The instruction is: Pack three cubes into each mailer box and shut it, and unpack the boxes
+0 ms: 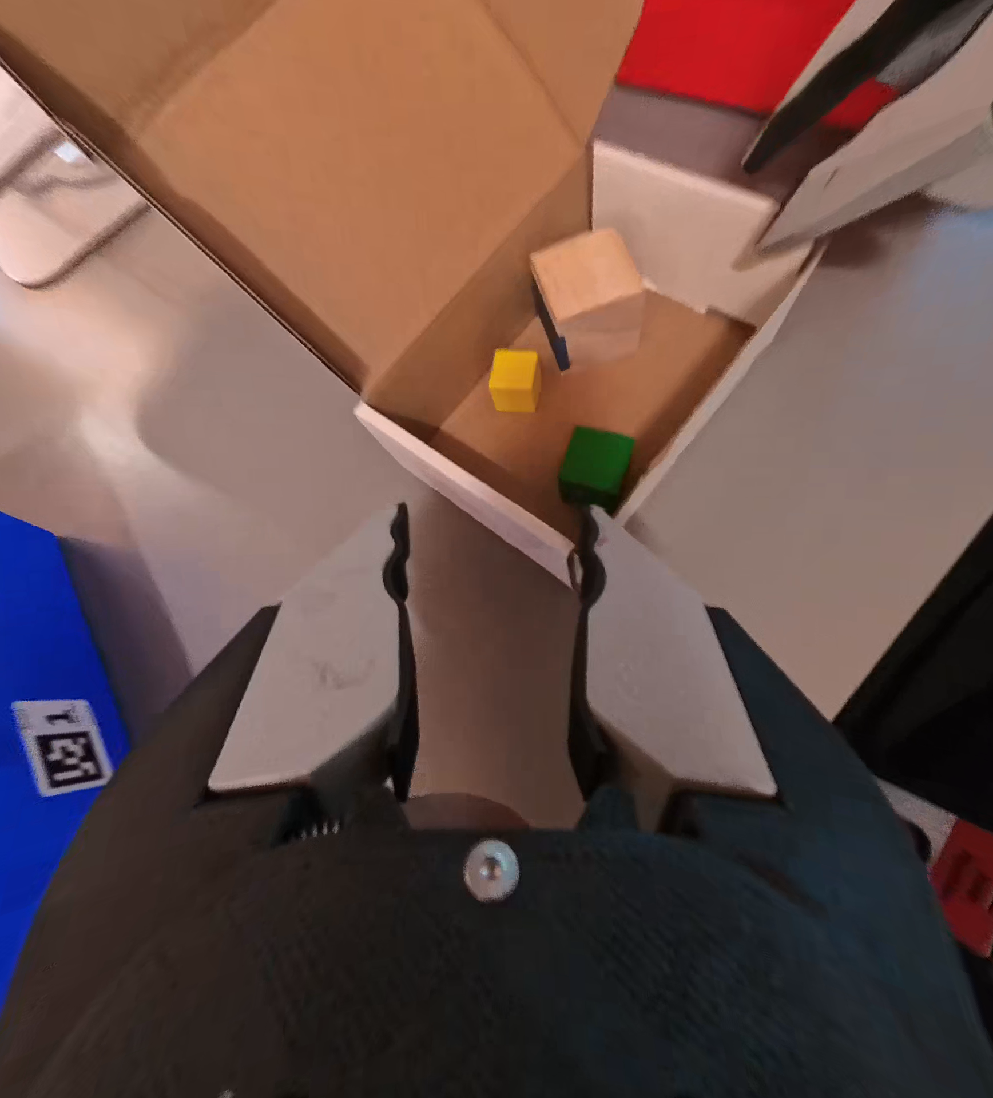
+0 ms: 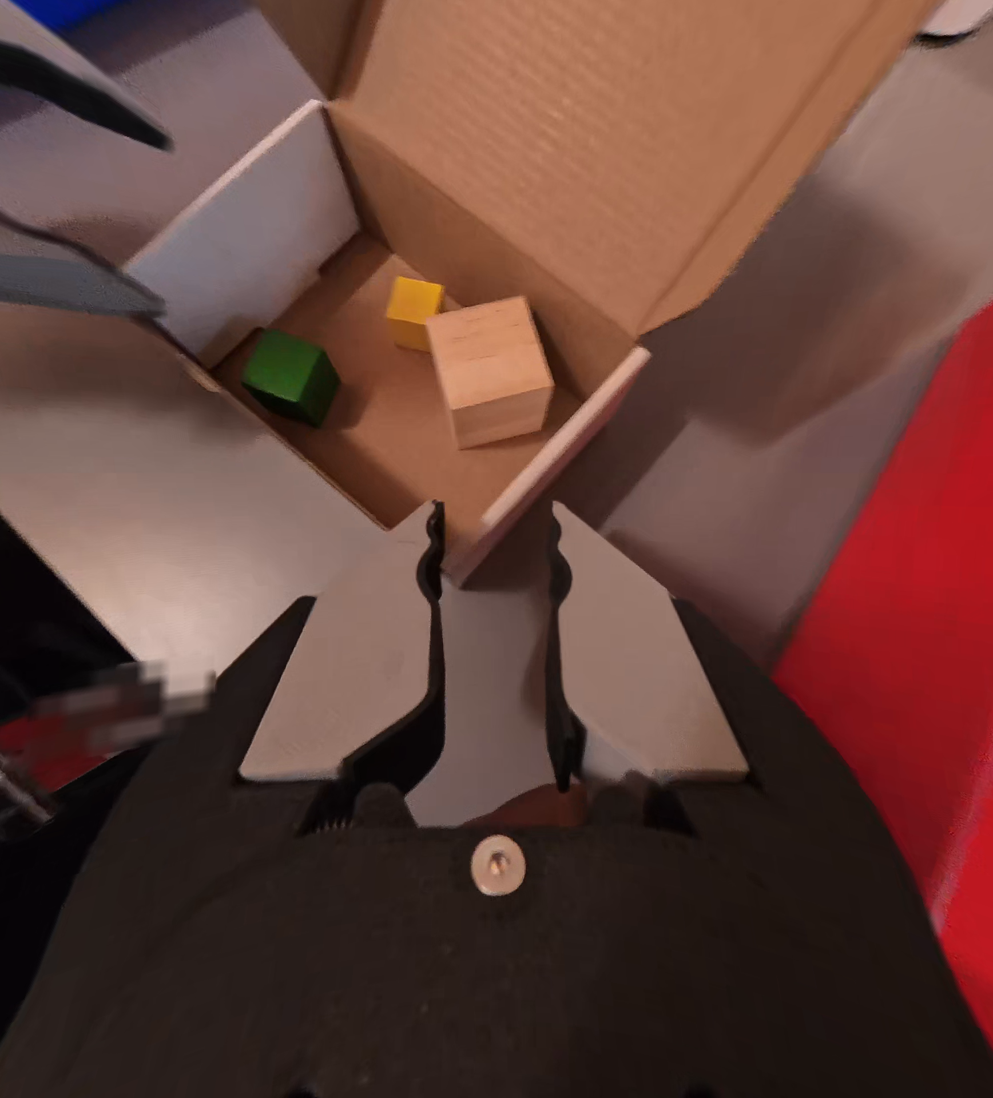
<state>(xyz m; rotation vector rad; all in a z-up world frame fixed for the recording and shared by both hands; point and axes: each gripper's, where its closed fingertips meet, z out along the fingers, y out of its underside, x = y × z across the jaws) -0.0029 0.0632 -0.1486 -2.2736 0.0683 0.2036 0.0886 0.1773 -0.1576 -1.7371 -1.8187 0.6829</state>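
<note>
We find the box (image 2: 328,196) open, lid up, holding green (image 2: 292,377), yellow (image 2: 414,309) and wooden (image 2: 491,371) cubes. Left gripper (image 1: 494,523) and right gripper (image 2: 494,523) hover released at its corners, likely positioned for closing or unpacking.

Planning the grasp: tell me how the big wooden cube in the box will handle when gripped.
The wooden cube looks rigid, with flat square faces, so it should sit stably and not roll. Its bare wood seems matte, probably not slippery. It is larger than the yellow cube and green cube, so likely heavier, and it needs wider jaws.
</note>
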